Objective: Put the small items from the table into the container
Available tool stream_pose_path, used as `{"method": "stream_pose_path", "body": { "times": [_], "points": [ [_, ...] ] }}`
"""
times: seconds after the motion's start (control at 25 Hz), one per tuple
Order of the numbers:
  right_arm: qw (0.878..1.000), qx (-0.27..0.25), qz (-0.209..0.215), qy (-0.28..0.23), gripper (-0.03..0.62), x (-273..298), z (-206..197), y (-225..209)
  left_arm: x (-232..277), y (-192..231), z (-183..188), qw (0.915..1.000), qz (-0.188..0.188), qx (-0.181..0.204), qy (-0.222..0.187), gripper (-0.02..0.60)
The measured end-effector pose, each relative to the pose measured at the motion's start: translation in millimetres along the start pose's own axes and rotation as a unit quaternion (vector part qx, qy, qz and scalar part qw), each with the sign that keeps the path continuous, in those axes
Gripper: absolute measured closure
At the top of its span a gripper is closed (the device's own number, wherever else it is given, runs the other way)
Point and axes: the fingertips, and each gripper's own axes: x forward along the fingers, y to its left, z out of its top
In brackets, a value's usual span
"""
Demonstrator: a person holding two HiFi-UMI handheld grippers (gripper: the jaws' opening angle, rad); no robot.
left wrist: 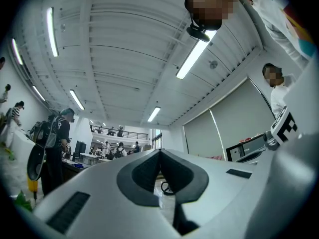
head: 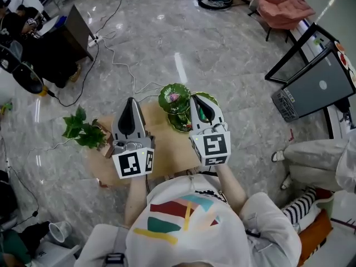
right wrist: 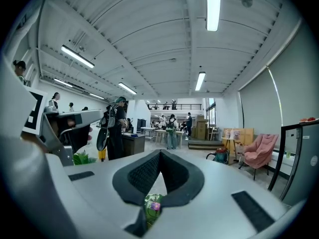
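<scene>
Your left gripper: jaws closed, nothing between. Your right gripper: jaws closed, nothing pinched. You hold both above tabletop. Pink small item sits in green leaf-shaped container at tabletop far edge. Potted plant at left edge.

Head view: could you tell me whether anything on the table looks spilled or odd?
Nothing stands out. On the table, the green dishes sit at the far edge, the plant at the left end; nothing spilled.
</scene>
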Motion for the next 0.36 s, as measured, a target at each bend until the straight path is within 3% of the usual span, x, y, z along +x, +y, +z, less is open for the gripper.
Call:
{"method": "stream_pose_path", "body": {
  "times": [0.36],
  "points": [
    [1.000,-0.002,0.000,0.001,0.582,-3.6,-4.9,1.7,-5.8,-0.8,-3.2,1.0000,0.002,0.000,0.001,0.574]
  ]
}}
